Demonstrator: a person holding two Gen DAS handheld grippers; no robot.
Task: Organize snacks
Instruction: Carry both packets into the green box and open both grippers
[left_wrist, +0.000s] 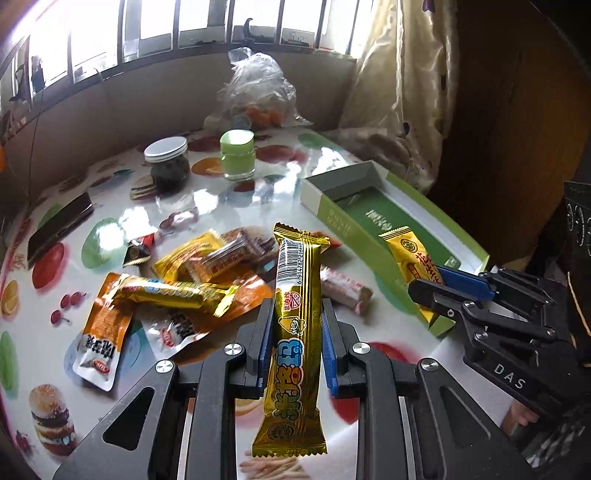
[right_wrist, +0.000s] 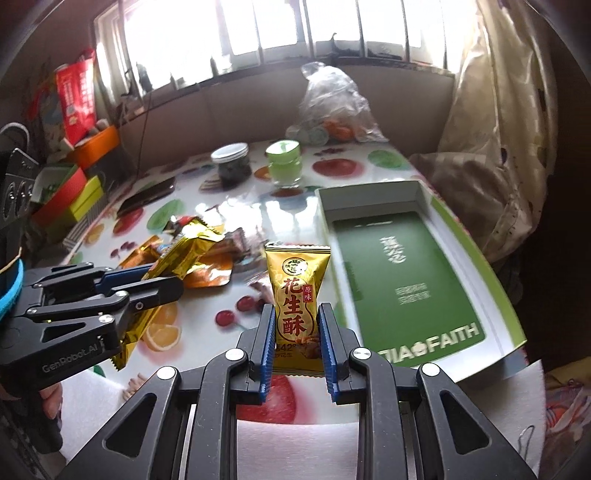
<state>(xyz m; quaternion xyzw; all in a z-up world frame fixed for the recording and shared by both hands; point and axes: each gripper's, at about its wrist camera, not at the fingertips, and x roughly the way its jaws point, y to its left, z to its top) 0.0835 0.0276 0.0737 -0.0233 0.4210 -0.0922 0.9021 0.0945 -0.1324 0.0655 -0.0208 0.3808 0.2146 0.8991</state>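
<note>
My left gripper is shut on a long gold snack bar and holds it upright above the table. It also shows in the right wrist view, at the left. My right gripper is shut on a yellow peanut crisp packet and holds it just left of the open green box. In the left wrist view the right gripper holds that packet over the green box's near wall. A pile of loose snack packets lies on the table left of the box.
A dark jar with a white lid, a green jar and a clear plastic bag stand at the table's far side. A black phone lies at the left. Coloured boxes sit beyond the table's left edge. A curtain hangs at the right.
</note>
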